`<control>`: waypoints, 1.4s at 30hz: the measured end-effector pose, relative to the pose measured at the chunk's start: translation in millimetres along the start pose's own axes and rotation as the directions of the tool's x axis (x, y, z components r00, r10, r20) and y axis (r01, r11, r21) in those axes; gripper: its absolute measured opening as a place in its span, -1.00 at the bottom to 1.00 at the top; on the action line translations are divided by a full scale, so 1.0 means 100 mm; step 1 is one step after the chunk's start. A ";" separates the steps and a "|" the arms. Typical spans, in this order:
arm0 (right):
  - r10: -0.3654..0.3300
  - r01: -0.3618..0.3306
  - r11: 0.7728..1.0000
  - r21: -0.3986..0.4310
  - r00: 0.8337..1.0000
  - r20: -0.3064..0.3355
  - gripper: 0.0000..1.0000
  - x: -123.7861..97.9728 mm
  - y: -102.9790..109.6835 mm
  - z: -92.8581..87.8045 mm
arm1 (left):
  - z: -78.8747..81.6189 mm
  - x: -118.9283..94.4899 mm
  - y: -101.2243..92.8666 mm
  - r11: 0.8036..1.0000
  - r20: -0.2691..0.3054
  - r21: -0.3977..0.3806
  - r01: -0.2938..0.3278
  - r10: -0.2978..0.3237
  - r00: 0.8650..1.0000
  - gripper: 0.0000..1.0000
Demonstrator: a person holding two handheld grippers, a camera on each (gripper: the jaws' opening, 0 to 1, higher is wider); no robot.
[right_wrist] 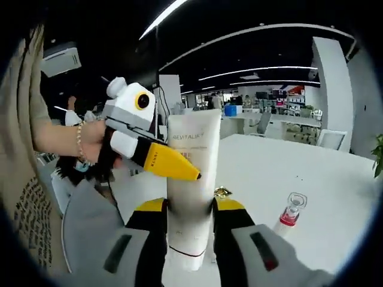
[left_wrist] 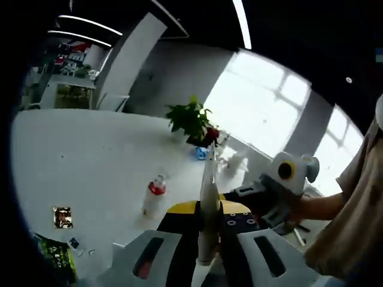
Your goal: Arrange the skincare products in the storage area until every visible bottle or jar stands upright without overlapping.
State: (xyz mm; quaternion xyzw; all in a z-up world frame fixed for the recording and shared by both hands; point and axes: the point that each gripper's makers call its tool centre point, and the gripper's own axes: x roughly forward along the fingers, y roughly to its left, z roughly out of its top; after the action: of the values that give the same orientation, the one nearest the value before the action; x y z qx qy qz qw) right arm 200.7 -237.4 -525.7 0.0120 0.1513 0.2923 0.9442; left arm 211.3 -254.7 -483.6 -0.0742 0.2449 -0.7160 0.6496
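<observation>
A white tube marked REVITALIA (right_wrist: 191, 179) stands upright above the white table (right_wrist: 323, 167). My right gripper (right_wrist: 190, 215) is shut on its lower part. My left gripper (right_wrist: 179, 167) comes in from the left in the right gripper view, one yellow jaw across the tube's front. In the left gripper view the tube (left_wrist: 208, 197) is edge-on between the dark pads of my left gripper (left_wrist: 207, 224), which look closed on it. My right gripper (left_wrist: 251, 192) reaches the tube from the right. A small clear bottle with a red collar (left_wrist: 154, 196) (right_wrist: 291, 215) stands on the table.
A potted plant (left_wrist: 190, 119) and a blue object (left_wrist: 200, 153) sit at the table's far edge. A small gold packet (left_wrist: 62, 217) and a green packet (left_wrist: 57, 260) lie near the front left. A gold item (right_wrist: 222, 192) sits behind the tube. A person's hand (right_wrist: 90, 140) holds the left gripper.
</observation>
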 end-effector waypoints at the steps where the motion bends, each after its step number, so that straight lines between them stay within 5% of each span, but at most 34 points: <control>1: 0.026 -0.026 1.000 -0.006 1.000 -0.017 -0.43 -0.02 0.00 -0.03 | 0.00 0.00 -0.05 0.999 -0.013 0.009 0.031 -0.030 0.999 -0.87; 4: 0.107 -0.108 0.993 -0.044 0.994 -0.026 -0.46 -0.06 0.04 -0.05 | 0.04 0.04 -0.19 0.990 -0.040 0.089 0.111 -0.108 0.993 -0.86; 13: 0.156 -0.159 0.985 -0.070 0.987 -0.043 -0.54 -0.05 -0.08 -0.16 | -0.06 0.22 -0.25 0.933 -0.200 0.316 0.170 -0.110 0.974 -0.86; 19: 0.179 -0.186 0.977 -0.102 0.981 -0.070 -0.58 -0.01 -0.18 -0.24 | -0.12 0.28 -0.18 0.907 -0.227 0.366 0.208 -0.130 0.965 -0.85; 28: 0.120 -0.142 0.980 -0.136 0.980 -0.157 -0.57 0.12 -0.52 -0.48 | -0.26 0.55 0.12 0.876 -0.244 0.441 0.197 -0.094 0.965 -0.84; 42: 0.065 -0.103 0.989 -0.110 0.950 -0.306 -0.57 0.26 -0.91 -1.08 | -0.67 0.93 0.60 0.874 -0.307 0.439 0.209 -0.073 0.949 -0.83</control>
State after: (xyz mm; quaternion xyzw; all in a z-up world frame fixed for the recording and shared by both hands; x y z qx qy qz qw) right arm 239.2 -305.9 -646.1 -0.0850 0.2746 0.3396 0.8956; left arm 223.4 -329.4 -588.5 0.1684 0.1493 -0.8026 0.5525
